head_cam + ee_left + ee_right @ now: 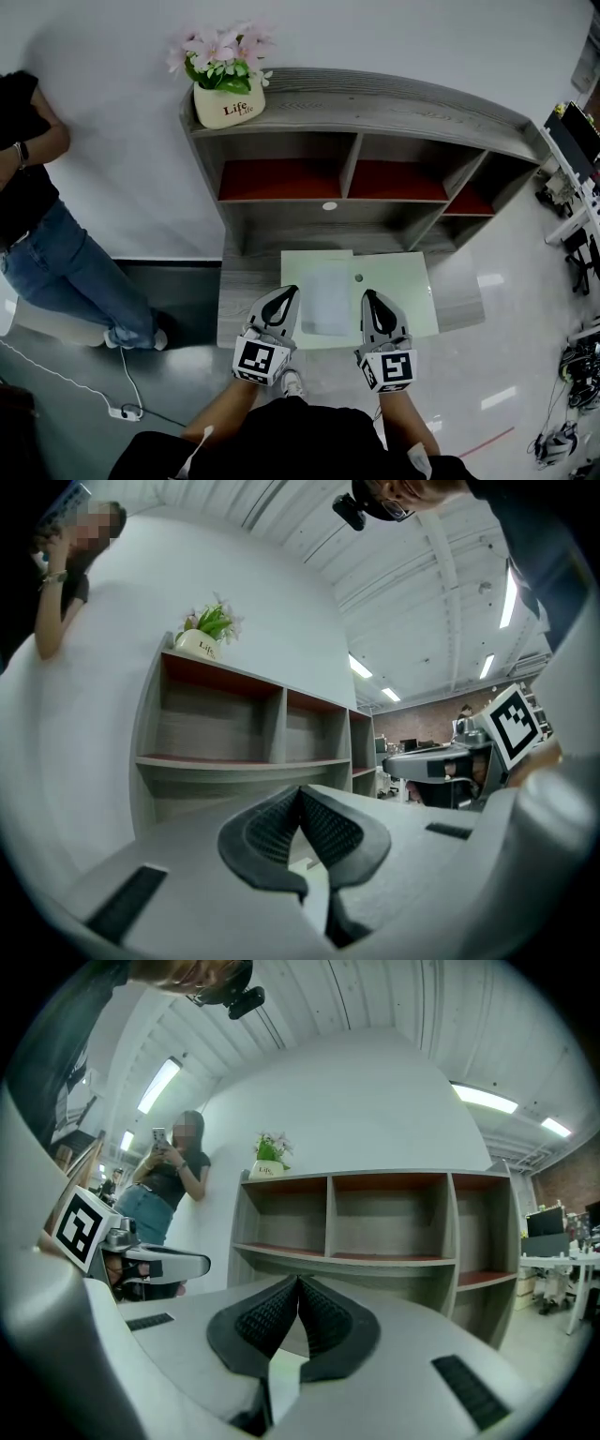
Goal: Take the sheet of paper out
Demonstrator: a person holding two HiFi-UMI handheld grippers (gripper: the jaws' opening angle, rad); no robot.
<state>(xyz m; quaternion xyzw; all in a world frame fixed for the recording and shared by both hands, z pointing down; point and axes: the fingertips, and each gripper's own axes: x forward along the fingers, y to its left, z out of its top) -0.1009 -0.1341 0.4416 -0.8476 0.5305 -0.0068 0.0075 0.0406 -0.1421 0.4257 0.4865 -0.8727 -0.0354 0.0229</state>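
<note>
The white rectangular sheet of paper (328, 300) lies flat on a pale green pad (403, 291) at the centre of the grey wood-grain worktop (246, 291). The left claw (289, 292) is at its 9 o'clock and the right claw (368, 294) at its 3 o'clock, both closed and empty. Closed tips may crease the thin sheet or drag the unpinned pad. Grey open shelves (347, 178) with a cream flower pot (228, 105) stand at 12 o'clock, and a person (56, 253) in jeans stands at 9 o'clock.
</note>
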